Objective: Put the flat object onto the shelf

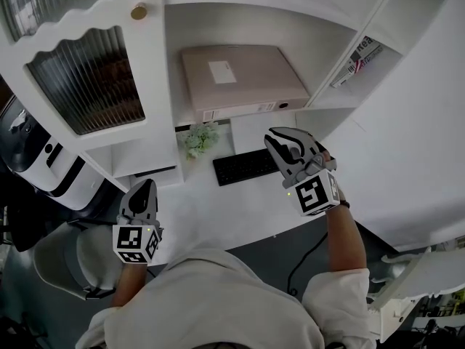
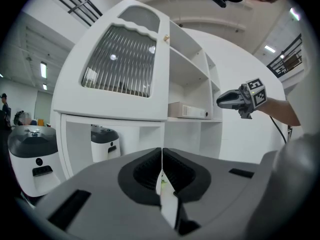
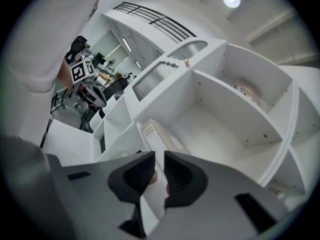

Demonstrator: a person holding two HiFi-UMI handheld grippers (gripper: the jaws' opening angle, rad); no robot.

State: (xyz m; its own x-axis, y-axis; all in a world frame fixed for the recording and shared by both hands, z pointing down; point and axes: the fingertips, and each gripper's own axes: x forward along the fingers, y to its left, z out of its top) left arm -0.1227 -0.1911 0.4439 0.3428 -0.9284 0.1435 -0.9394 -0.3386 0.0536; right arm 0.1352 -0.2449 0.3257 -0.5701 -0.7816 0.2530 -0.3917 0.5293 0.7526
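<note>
At the far left, a cabinet door [image 1: 87,86] with ribbed glass and a brass knob [image 1: 139,11] closes off part of the white shelf unit [image 1: 320,100]. Below it, near the desk's left edge, the left gripper [image 1: 145,187] hovers over the desk [image 1: 218,209]. Its jaws are pressed together and there is nothing between them. Just right of it, a small green plant [image 1: 201,138] stands on the desk under the shelf, with a black keyboard [image 1: 245,166] beside it. Above both, the beige binder [image 1: 240,78] lies flat on the open middle shelf, its labelled spine facing near. Nothing grips it. The right gripper [image 1: 276,140] hangs in front of that shelf, near the binder's right near corner but apart from it. Its jaws stand a narrow slit apart and hold nothing. Further right, a magazine [image 1: 361,58] leans in the far right compartment.
</note>
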